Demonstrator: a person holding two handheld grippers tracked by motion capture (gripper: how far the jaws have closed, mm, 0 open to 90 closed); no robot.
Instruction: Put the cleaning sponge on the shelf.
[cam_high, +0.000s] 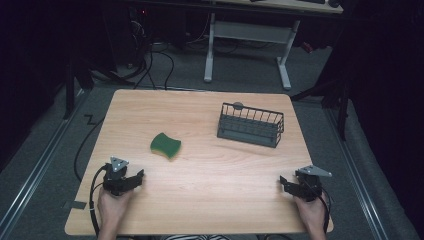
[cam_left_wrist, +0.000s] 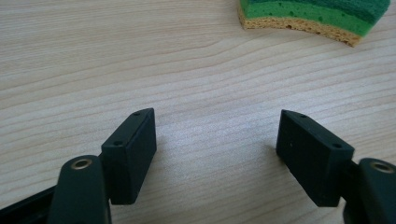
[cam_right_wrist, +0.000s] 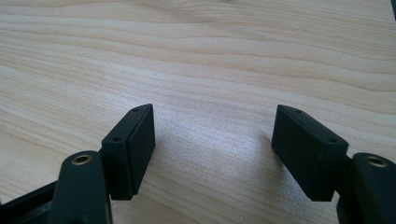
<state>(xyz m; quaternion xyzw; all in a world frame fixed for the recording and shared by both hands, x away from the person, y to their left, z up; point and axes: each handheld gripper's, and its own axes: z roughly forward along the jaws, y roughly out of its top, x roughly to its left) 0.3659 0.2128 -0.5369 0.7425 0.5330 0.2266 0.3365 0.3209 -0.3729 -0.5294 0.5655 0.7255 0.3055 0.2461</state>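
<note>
Wooden table (cam_high: 210, 200), bare across the middle. Wire basket (cam_high: 251, 125) stands far right, something small and grey, perhaps, at its back rim. Green sponge (cam_high: 165, 145) lies left of centre, just ahead of the left gripper (cam_high: 131, 176), jaws apart. Right gripper (cam_high: 286, 184), near corner, jaws apart too, gripping nothing.

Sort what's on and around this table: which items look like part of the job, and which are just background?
Likely in play:
green sponge
dark wire basket
left tongs and right tongs, both open, holding nothing

Background:
white desk frame beyond the table
floor cables
</note>
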